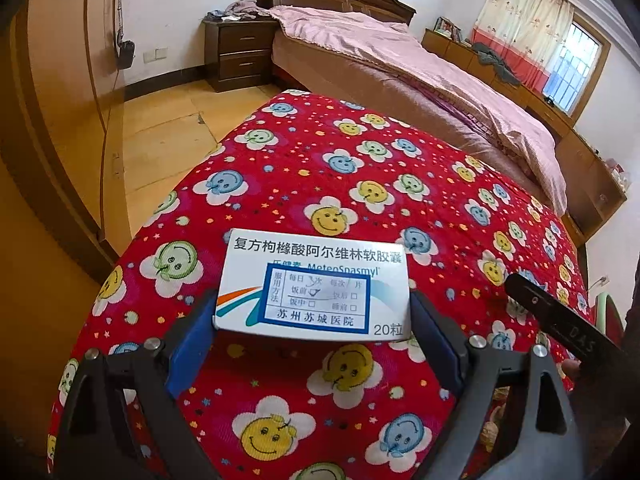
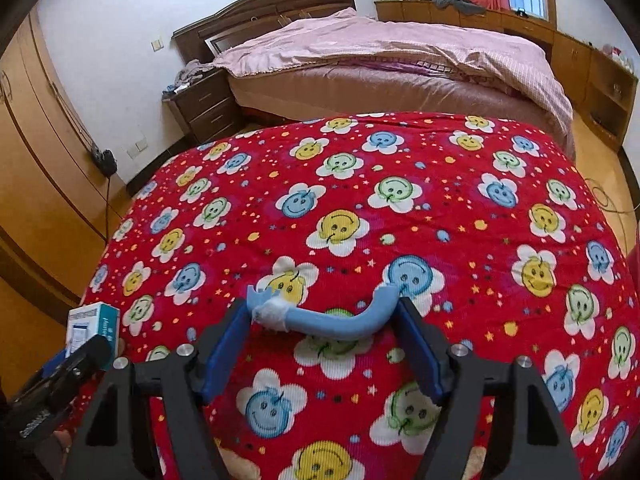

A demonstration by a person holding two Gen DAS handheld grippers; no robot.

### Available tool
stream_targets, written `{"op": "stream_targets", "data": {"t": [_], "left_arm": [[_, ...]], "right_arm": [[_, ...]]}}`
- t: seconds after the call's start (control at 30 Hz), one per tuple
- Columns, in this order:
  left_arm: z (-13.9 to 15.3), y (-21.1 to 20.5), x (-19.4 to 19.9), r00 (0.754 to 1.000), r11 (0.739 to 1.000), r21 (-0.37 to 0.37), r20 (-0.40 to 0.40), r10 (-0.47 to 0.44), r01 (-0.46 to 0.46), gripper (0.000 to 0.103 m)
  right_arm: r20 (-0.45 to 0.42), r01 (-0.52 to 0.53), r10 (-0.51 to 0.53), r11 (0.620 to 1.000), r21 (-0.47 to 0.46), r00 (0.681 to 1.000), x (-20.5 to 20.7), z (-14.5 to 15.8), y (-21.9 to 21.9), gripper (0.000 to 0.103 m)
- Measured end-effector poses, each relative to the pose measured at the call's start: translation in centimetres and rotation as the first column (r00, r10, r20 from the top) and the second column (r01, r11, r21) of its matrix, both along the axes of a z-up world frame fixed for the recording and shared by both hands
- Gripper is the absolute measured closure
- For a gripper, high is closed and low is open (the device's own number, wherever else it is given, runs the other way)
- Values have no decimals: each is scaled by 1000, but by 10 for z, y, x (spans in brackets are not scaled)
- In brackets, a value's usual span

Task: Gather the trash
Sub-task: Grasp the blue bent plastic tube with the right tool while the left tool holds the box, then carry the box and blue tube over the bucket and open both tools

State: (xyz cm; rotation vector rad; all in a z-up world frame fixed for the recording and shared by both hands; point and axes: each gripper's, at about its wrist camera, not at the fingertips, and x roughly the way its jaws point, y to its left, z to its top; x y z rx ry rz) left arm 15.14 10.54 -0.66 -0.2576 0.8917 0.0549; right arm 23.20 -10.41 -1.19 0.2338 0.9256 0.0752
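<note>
A white medicine box (image 1: 316, 280) with a blue-framed label is clamped between the blue pads of my left gripper (image 1: 314, 314), just above a red quilt (image 1: 360, 152) printed with smiley flowers. The same box (image 2: 96, 318) shows at the lower left of the right wrist view. A curved light-blue plastic piece (image 2: 340, 322) with a toothed end and a white wad on it spans my right gripper (image 2: 322, 314). Its two ends touch both blue pads, low over the quilt (image 2: 440, 208). One black finger (image 1: 560, 322) of the right gripper shows at the right of the left wrist view.
Beyond the red quilt stands a bed with a pink cover (image 2: 380, 44) and a dark wooden headboard. A dark nightstand (image 1: 236, 54) sits beside it. Wooden wardrobes (image 1: 60, 80) line the left wall, low cabinets (image 1: 532, 96) run under the curtained window, and a wooden floor (image 1: 160, 128) lies between.
</note>
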Motion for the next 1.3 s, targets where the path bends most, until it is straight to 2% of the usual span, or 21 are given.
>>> {"op": "stream_targets", "data": {"t": [0.33, 0.53, 0.87, 1.3], "left_arm": [[17, -25, -12, 998, 998, -11, 28, -63, 63, 12], [27, -48, -22, 991, 991, -20, 42, -130, 131, 12], [44, -95, -35, 965, 964, -56, 56, -256, 259, 12], [60, -150, -43, 926, 925, -62, 67, -371, 375, 12]], "right_arm": [[42, -6, 5, 999, 33, 999, -36, 28, -20, 28], [81, 34, -37, 999, 36, 996, -67, 50, -50, 28], [139, 131, -134, 991, 28, 981, -114, 78, -105, 27], [167, 248, -251, 968, 38, 954, -156, 90, -167, 27]]}}
